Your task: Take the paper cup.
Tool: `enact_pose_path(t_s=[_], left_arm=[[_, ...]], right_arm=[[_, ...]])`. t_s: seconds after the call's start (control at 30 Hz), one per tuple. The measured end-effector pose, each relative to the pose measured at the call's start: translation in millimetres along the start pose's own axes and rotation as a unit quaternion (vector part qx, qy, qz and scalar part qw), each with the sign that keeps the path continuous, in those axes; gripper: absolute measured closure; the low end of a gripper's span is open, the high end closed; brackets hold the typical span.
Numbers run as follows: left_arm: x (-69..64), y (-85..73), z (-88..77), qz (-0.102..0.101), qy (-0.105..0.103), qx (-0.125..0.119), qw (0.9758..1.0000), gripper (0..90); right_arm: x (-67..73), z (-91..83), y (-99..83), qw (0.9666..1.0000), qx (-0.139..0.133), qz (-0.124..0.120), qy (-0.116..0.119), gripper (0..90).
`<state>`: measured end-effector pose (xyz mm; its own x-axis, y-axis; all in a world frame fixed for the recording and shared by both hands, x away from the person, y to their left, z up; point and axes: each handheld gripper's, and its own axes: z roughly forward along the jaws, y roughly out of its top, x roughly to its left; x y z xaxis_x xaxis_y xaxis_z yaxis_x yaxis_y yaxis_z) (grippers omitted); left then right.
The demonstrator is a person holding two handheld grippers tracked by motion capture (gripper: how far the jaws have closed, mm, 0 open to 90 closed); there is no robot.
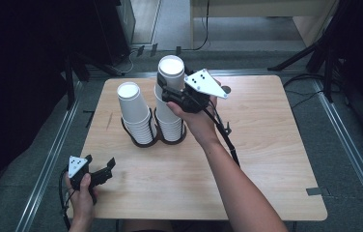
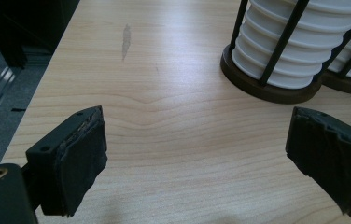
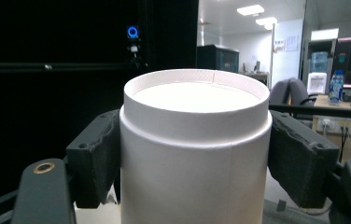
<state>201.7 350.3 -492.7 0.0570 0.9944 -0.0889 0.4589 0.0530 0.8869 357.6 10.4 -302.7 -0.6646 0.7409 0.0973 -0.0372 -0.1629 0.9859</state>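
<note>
Two stacks of upturned white paper cups stand in black wire holders mid-table: a left stack [image 1: 133, 108] and a right stack [image 1: 170, 118]. My right gripper [image 1: 170, 83] is shut on the top cup [image 1: 171, 67] of the right stack, held higher than the left stack's top. In the right gripper view both pads press the cup [image 3: 194, 107] just under its rim, with the gripper [image 3: 194, 135] around it. My left gripper [image 1: 101, 162] rests open near the table's front left, nothing between its jaws. Seen from the left gripper [image 2: 197, 126], the holder's base [image 2: 267, 91] and its cups [image 2: 281, 42] lie ahead.
The wooden table [image 1: 266, 145] has bare room on its right half and along the front. A grey tape patch [image 1: 317, 191] sits near the front right edge. Metal floor rails [image 1: 348, 140] run along both sides, and tripod legs [image 1: 310, 53] stand behind the table.
</note>
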Motion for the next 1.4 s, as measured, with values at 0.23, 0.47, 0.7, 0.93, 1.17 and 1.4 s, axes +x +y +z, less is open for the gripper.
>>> enact_pose_path(t_s=[0.23, 0.47, 0.7, 0.93, 1.17, 1.4], left_arm=[[0.0, -0.5, -2.6, 0.0, 0.0, -0.01, 0.9999, 5.6], [-3.5, 0.2, -6.6, 0.016, 0.008, -0.024, 0.9996, 5.6], [-19.6, 9.7, -10.3, 0.048, -0.001, -0.047, 0.9977, 5.6], [-46.2, 26.5, -9.1, 0.071, -0.06, -0.057, 0.9941, 5.6], [-73.5, 51.6, -8.1, 0.081, -0.119, -0.079, 0.9865, 5.6], [-100.0, 76.2, -7.1, 0.111, -0.189, -0.091, 0.9715, 5.6]], right_arm=[[-6.9, -13.1, 13.0, 0.9999, -0.011, -0.012, -0.003, 24.2], [-16.9, -32.5, 22.6, 0.9998, -0.01, -0.015, -0.001, 24.2], [-21.1, -56.1, 29.5, 0.9995, -0.007, -0.028, 0.016, 24.1], [-26.1, -75.6, 32.0, 0.999, 0.001, -0.033, 0.03, 24.1], [-36.0, -96.1, 25.2, 0.9983, 0.018, -0.031, 0.046, 24.0], [-50.0, -110.4, 16.2, 0.9979, 0.03, -0.02, 0.053, 24.0]])
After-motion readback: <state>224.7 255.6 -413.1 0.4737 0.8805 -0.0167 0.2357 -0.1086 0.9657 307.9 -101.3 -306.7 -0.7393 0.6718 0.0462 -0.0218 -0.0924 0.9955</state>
